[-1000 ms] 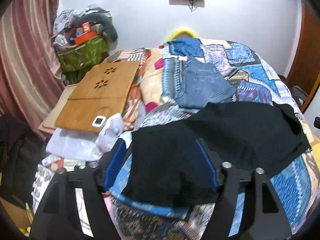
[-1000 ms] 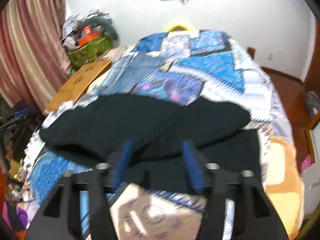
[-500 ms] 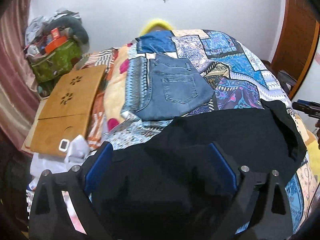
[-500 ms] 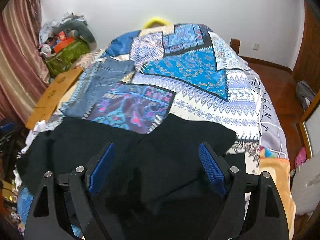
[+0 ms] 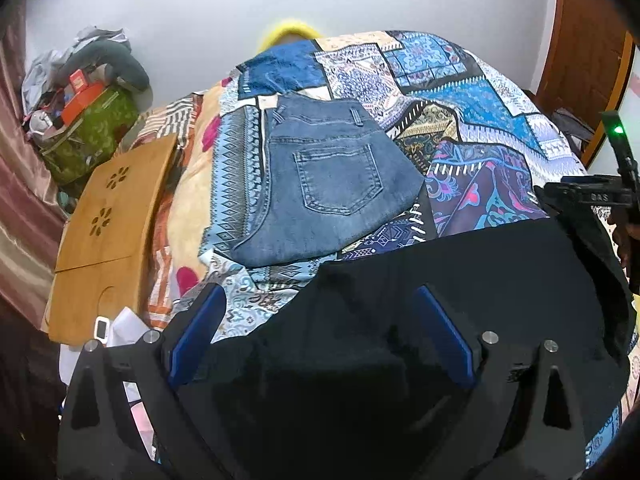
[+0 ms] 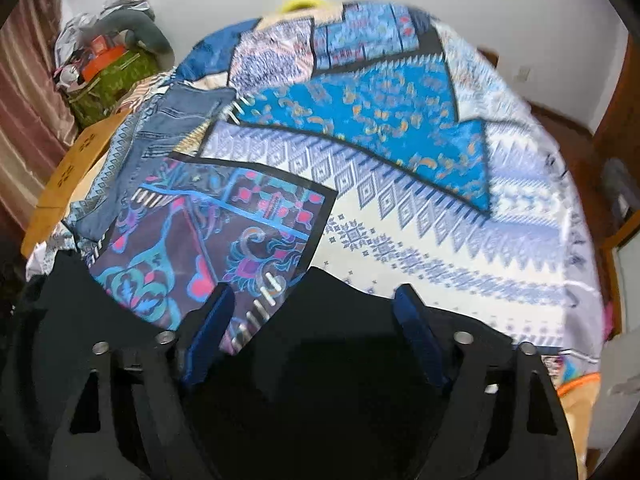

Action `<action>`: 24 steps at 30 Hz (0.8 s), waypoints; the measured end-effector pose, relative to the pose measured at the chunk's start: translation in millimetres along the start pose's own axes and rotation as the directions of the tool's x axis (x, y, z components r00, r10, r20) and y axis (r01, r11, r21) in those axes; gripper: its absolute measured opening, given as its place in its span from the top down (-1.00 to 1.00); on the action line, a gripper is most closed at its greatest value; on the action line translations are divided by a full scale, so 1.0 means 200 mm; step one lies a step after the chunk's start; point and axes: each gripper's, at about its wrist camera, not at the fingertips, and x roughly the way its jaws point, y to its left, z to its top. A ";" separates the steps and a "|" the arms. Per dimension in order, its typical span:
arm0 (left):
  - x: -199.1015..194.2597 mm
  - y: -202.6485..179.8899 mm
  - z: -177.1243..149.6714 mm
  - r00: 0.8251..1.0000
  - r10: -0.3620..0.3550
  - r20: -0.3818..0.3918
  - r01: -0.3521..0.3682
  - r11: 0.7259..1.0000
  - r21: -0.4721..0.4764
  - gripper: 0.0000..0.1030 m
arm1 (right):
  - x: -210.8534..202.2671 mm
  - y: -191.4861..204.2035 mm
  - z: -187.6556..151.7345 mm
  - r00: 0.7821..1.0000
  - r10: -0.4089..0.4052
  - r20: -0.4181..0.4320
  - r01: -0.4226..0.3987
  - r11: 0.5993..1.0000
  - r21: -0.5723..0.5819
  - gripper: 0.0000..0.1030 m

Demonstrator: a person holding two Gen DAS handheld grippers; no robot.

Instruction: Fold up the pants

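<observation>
Black pants lie spread across the near edge of the bed; they also show in the right wrist view. My left gripper is open, its blue pads wide apart just above the black fabric at the pants' left part. My right gripper is open over the pants' right part, and the cloth lies loose between its fingers. The right gripper's body shows at the right edge of the left wrist view. The pants' lower part is hidden under the gripper bodies.
Folded blue jeans lie further back on the patchwork bedspread. A wooden lap table rests at the bed's left side. A green bag with clutter stands by the curtain. A wooden door is at right.
Both grippers went from closed on the black fabric to wide open, letting it go. Both have dropped lower and nearer the bed, and the pants now lie flatter.
</observation>
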 end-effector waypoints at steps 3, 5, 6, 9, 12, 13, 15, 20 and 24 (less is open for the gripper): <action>0.04 -0.02 0.00 1.000 0.007 -0.018 -0.006 1.000 0.013 -0.87 | 0.09 -0.01 -0.01 0.997 0.026 -0.070 -0.026 1.000 0.013 0.01; 0.06 -0.04 0.00 1.000 0.014 -0.024 -0.014 1.000 0.021 -0.87 | 0.13 -0.03 -0.04 0.997 0.059 -0.058 -0.057 0.998 0.036 0.01; 0.06 -0.05 0.00 1.000 0.017 -0.025 -0.016 0.999 0.027 -0.87 | 0.13 -0.04 -0.04 0.996 0.077 -0.053 -0.074 0.996 0.055 0.01; 0.06 -0.10 -0.01 0.999 0.026 -0.024 -0.025 0.998 0.061 -0.87 | 0.11 -0.07 -0.07 0.996 0.085 -0.035 -0.082 0.993 0.086 0.25; 0.04 -0.14 -0.01 0.999 0.040 -0.019 -0.038 0.996 0.086 -0.87 | 0.10 -0.06 -0.07 0.997 0.069 -0.036 -0.067 0.995 0.070 0.61; 0.03 -0.15 -0.01 0.999 0.039 -0.018 -0.038 0.995 0.092 -0.87 | 0.09 -0.05 -0.07 0.998 0.059 -0.039 -0.056 0.997 0.055 0.69; 0.01 -0.17 -0.02 0.999 0.043 -0.015 -0.042 0.994 0.103 -0.87 | 0.07 -0.04 -0.08 0.999 0.042 -0.035 -0.041 0.999 0.028 0.73; -0.06 -0.24 -0.03 0.998 0.062 -0.001 -0.062 0.988 0.142 -0.88 | -0.11 -0.04 -0.10 0.997 0.066 0.038 -0.067 0.997 0.028 0.76; -0.10 -0.31 -0.03 0.998 0.063 -0.002 -0.061 0.984 0.167 -0.88 | -0.35 -0.11 -0.08 0.988 0.074 0.132 -0.079 0.996 0.033 0.77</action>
